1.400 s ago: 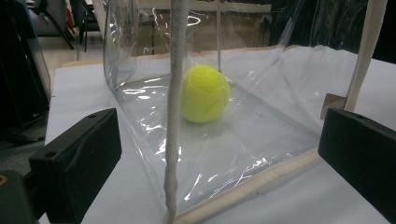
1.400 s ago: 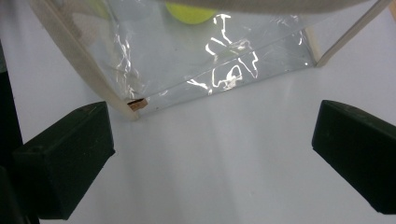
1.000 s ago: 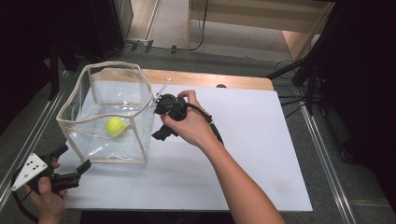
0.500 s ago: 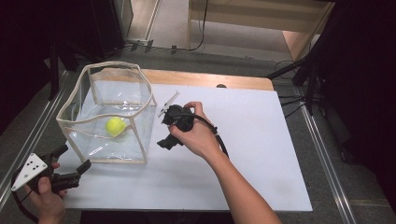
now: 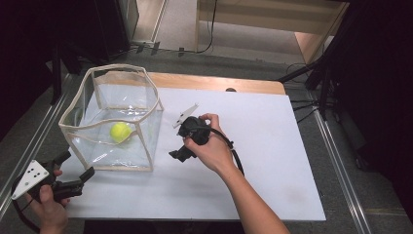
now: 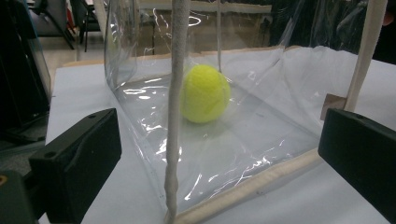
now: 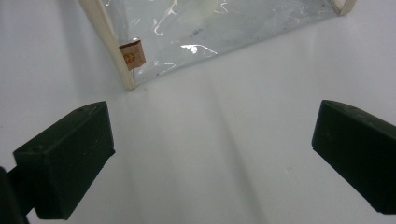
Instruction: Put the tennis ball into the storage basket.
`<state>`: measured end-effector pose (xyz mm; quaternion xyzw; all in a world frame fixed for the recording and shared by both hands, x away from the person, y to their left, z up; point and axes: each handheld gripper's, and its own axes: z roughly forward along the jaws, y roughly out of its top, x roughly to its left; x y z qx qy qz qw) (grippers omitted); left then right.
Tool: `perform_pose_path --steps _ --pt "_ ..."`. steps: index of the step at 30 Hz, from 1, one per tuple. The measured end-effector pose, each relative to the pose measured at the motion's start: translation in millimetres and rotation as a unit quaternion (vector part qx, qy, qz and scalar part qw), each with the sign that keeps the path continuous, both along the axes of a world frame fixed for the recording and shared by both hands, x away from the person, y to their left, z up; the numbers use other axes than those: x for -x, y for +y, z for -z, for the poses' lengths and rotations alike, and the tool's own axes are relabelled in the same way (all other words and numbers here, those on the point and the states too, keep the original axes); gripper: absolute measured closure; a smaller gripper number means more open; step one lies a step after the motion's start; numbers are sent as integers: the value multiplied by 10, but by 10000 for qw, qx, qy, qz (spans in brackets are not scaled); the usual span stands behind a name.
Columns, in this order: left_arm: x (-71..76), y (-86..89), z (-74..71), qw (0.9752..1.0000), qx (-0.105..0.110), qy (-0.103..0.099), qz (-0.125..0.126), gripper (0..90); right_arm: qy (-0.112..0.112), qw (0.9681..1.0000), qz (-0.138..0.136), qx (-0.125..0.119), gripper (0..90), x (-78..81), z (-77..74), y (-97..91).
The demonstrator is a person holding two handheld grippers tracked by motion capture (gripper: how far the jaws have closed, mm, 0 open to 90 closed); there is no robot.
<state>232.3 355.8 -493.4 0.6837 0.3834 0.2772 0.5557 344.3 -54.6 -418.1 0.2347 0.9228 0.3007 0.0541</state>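
Note:
A clear plastic bag (image 5: 146,131) with cream trim stands open-topped at the left of the white table (image 5: 272,146). A yellow-green tennis ball (image 5: 120,131) lies on its floor. My left gripper (image 5: 78,164) sits off the bag's near left corner, open and empty. In the left gripper view the ball (image 6: 205,93) shows through the bag wall (image 6: 243,154), beyond the left gripper (image 6: 219,172). My right gripper (image 5: 178,144) hovers just right of the bag, open and empty, tilted down at the table. The right gripper view looks past the right gripper (image 7: 212,158) to the bag's bottom corner (image 7: 126,74) with a small brown tag (image 7: 132,53).
A wooden strip (image 5: 214,83) runs along the table's far edge. A metal rail (image 5: 34,141) borders the left side and another rail (image 5: 336,161) the right. Dark stands and cables (image 5: 311,78) sit beyond the far right corner. The white surface spreads right of the hand.
My right hand has drawn its gripper away from the bag's upper rim, toward me and down over the table. The left gripper and the ball have stayed put.

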Motion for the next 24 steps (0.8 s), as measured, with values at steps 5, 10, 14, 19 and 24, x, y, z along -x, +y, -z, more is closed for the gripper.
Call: perform_pose_path --steps 5,10,14,19,24 --pt "-1 0 0 10000 -1 0 -3 0 -26 9999 54 -124 0 49 102 -86" --pt "0 0 1 10000 4 0 -2 0 -6 9995 162 -254 0 95 225 -194" --pt "0 1 1 10000 -8 -2 0 0 -18 9989 251 -393 0 134 310 -297" --pt "1 -2 1 10000 -11 -1 -4 0 -52 9976 419 -544 0 196 400 -418" --pt "1 -4 2 10000 -14 -9 -5 0 -88 9960 576 -684 0 244 479 -542"
